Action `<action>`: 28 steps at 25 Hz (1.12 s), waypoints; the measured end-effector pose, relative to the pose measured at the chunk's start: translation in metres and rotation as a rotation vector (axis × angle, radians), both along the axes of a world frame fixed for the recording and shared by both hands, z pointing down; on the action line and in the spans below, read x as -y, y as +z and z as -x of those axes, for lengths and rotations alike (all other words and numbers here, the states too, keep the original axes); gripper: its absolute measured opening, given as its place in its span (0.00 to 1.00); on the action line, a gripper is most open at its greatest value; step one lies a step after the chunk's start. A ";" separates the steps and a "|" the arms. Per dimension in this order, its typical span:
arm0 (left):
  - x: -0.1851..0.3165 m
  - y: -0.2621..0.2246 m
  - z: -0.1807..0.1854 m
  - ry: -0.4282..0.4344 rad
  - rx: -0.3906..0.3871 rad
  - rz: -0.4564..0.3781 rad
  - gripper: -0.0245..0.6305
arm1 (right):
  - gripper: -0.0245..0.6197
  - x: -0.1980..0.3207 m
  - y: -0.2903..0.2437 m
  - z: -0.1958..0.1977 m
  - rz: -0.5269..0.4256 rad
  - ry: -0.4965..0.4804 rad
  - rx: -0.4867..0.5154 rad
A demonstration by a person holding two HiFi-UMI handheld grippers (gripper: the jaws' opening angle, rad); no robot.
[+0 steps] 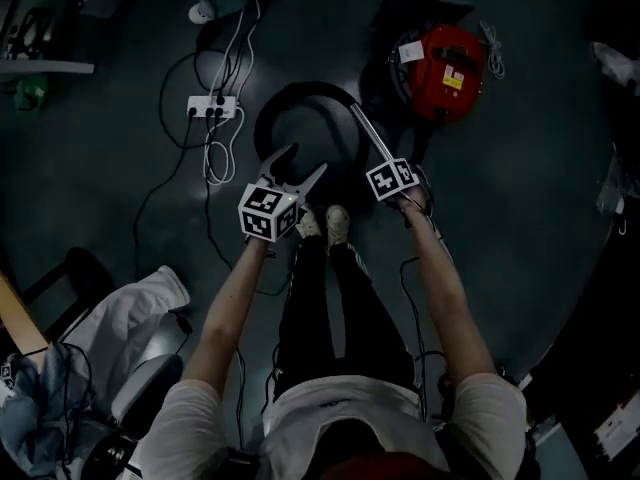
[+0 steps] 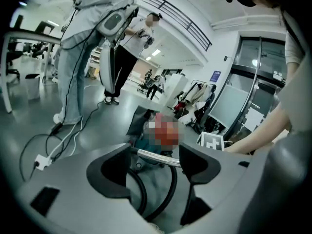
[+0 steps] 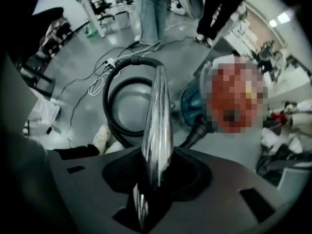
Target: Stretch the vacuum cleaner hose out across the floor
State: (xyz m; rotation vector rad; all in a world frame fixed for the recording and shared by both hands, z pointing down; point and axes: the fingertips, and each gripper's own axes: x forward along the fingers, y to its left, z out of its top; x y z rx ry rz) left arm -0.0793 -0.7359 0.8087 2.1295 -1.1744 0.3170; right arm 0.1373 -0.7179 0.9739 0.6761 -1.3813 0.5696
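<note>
A red vacuum cleaner (image 1: pixel 440 68) sits on the grey floor (image 1: pixel 520 188) at far right. Its black hose (image 1: pixel 300 89) lies curled in one near-closed loop just left of the machine, beyond the person's shoes (image 1: pixel 325 224). The hose should prove light and limp, apt to spring back into its coil, while the heavier canister will probably anchor the far end or drag along. The best hold is the stiff chrome tube (image 1: pixel 372 136) at the hose's free end, though polished metal may slip. The tube rises at a slant from the loop's right side, shiny and tapering. Whether the hose is ribbed cannot be told in the dim light. The right hand-held gripper (image 3: pixel 153 177) is clamped on the tube. The left hand-held gripper (image 1: pixel 305 163) hangs beside it, jaws wide apart and empty.
</note>
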 end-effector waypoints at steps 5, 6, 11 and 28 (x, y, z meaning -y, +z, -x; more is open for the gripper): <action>0.002 -0.154 0.010 0.015 0.081 -0.173 0.52 | 0.30 0.038 -0.178 -0.007 -0.282 -0.522 -0.124; 0.003 -0.181 0.014 0.016 0.110 -0.218 0.52 | 0.30 0.045 -0.213 -0.004 -0.343 -0.630 -0.151; -0.006 -0.300 0.025 0.086 0.196 -0.407 0.52 | 0.30 0.057 -0.380 0.032 -0.616 -1.089 -0.261; -0.248 -0.449 0.008 0.682 0.169 -0.598 0.52 | 0.30 -0.176 -0.661 0.199 -1.010 -1.939 -0.511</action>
